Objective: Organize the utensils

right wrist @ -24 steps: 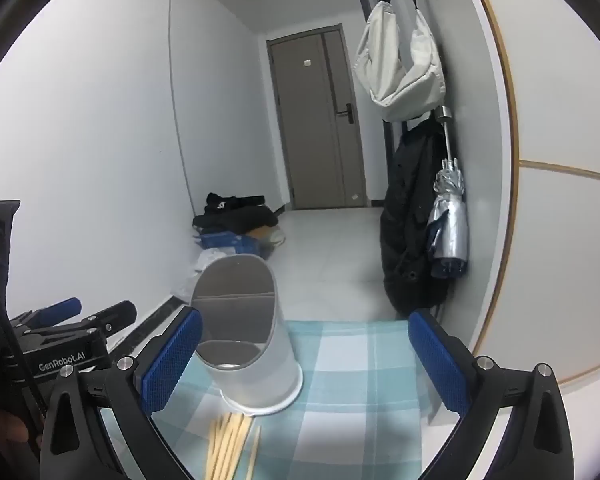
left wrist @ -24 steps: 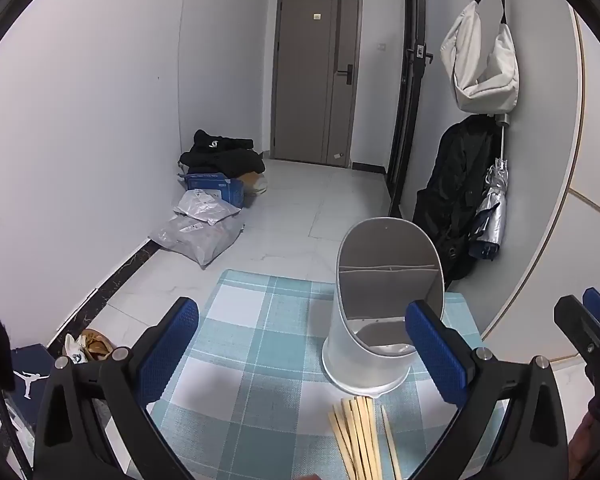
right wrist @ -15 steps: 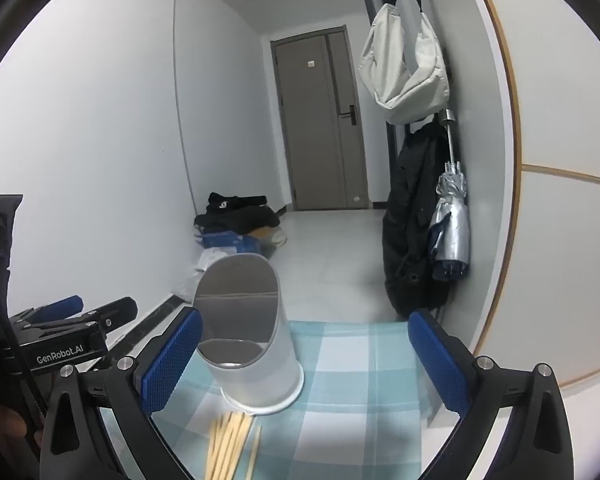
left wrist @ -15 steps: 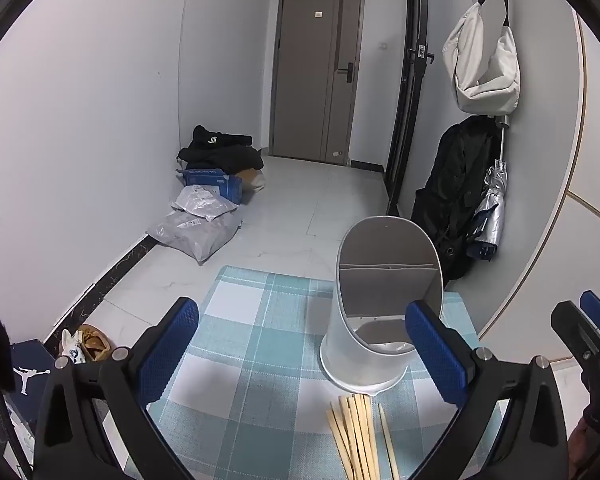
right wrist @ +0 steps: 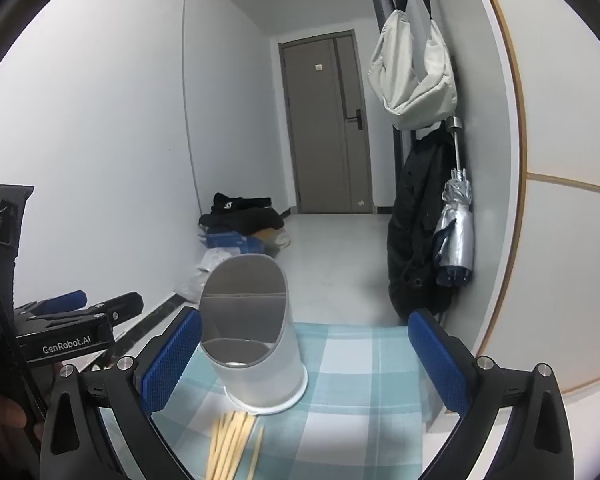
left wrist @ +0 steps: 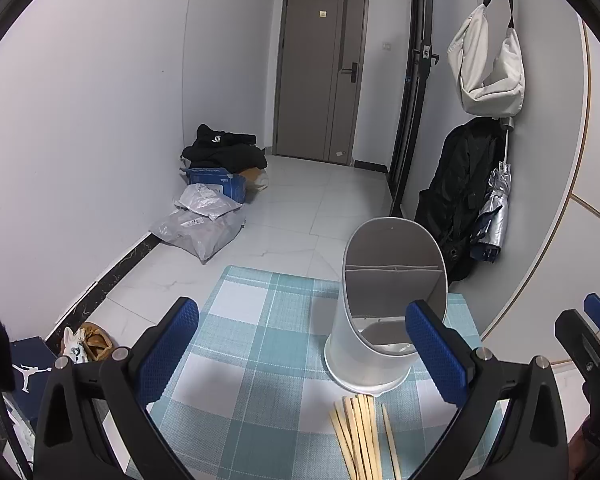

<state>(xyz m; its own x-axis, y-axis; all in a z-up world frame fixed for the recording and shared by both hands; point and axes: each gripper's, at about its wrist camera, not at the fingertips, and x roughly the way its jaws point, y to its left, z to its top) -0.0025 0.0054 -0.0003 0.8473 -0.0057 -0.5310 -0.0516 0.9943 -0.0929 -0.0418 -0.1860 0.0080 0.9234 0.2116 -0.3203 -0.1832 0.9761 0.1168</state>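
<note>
A white utensil holder (left wrist: 384,312) (right wrist: 256,332) with a slanted mouth and inner dividers stands upright on a blue-and-white checked cloth (left wrist: 260,340) (right wrist: 360,364). A bundle of pale wooden chopsticks (left wrist: 360,436) (right wrist: 230,444) lies flat on the cloth just in front of it. My left gripper (left wrist: 304,350) hovers above the cloth, open, with nothing between its blue pads. My right gripper (right wrist: 306,354) is open too and holds nothing, the holder showing between its fingers farther off. In the right wrist view the left gripper's body (right wrist: 64,332) shows at the left edge.
The cloth-covered table ends just behind the holder; beyond is a tiled floor (left wrist: 292,232) with grey parcel bags (left wrist: 204,224), a blue box and dark clothes by the left wall. A black coat (left wrist: 456,200), an umbrella and a white bag (left wrist: 488,68) hang on the right wall.
Both views have drifted slightly; the holder and chopsticks sit a little higher in the left wrist view. Both grippers stay open and empty.
</note>
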